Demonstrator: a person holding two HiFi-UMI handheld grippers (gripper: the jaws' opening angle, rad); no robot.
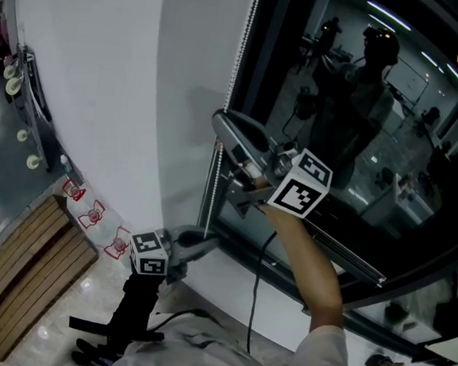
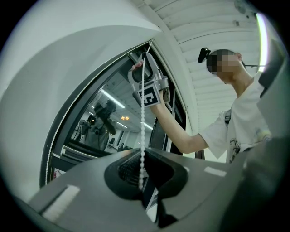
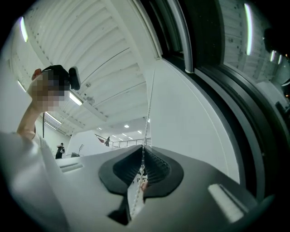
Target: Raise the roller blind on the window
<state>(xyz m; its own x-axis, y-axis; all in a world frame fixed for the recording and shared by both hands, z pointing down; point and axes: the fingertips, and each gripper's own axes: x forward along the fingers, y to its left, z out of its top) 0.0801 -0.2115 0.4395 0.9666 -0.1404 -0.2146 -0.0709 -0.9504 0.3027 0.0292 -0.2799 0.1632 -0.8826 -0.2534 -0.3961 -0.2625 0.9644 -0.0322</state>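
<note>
The white bead chain (image 1: 232, 75) of the roller blind hangs down the left edge of the dark window (image 1: 361, 134). In the head view my right gripper (image 1: 221, 122) reaches up and left to the chain and is shut on it. My left gripper (image 1: 204, 238) sits lower, near the window's bottom corner, also shut on the chain. In the left gripper view the chain (image 2: 143, 127) runs taut from the pinched jaws (image 2: 141, 174) up past the right gripper's marker cube (image 2: 149, 96). In the right gripper view the chain (image 3: 148, 113) rises from the shut jaws (image 3: 142, 163). The blind itself is out of sight.
A white wall (image 1: 118, 89) stands left of the window, with a white sill (image 1: 282, 306) below it. A slatted wooden bench (image 1: 26, 276) and red-and-white markers (image 1: 92, 215) lie on the glossy floor at the lower left. A black cable (image 1: 254, 284) hangs under my right forearm.
</note>
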